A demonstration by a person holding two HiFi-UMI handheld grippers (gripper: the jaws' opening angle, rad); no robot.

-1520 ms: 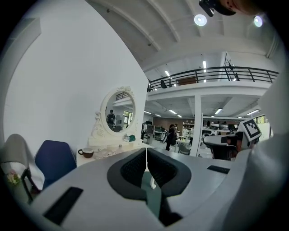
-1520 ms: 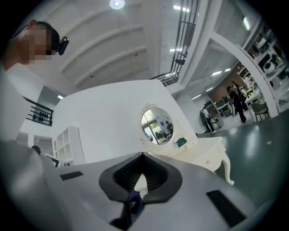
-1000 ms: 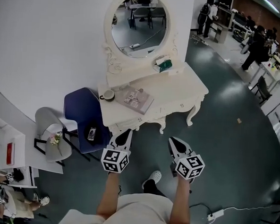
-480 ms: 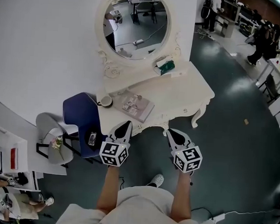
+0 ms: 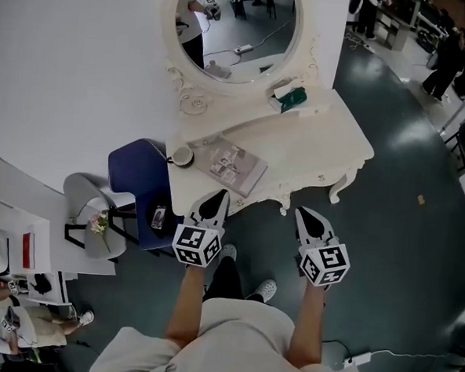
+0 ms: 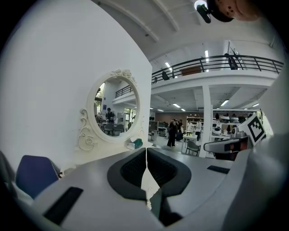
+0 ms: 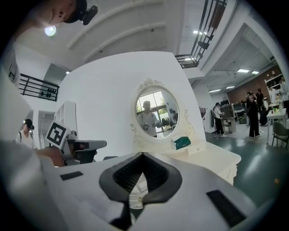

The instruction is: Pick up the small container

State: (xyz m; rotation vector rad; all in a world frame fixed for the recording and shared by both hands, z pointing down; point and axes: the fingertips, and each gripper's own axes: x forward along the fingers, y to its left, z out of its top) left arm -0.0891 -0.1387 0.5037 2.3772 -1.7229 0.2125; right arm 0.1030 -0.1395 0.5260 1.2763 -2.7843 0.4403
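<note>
- Small container (image 5: 181, 156): round, sits on left end of white dressing table (image 5: 329, 148), just beside a book (image 5: 235, 166); nothing touches it.
- Left gripper (image 5: 218, 195): jaws clenched tip to tip, empty, tip at table's front edge near the book.
- Green box (image 5: 294, 98): back of table, below round mirror (image 5: 234, 32).
- Right gripper (image 5: 303, 214): jaws pressed together, nothing betw. them, just short of the front edge.

My left tool (image 5: 217, 198) and right tool (image 5: 304, 215) are white with black pads, and their cubes carry black-and-white square markers. At twelve o'clock the carved vanity surface (image 5: 337, 148) and the ornate round mirror frame (image 5: 303, 56) are cream. The small cardboard box (image 5: 294, 97) at one o'clock is teal. The small round container (image 5: 182, 155) at ten is pale with a dark inside. The moulded chair (image 5: 135, 179) at nine is navy. The smooth floor (image 5: 401, 254) is dark blue-green.
</note>
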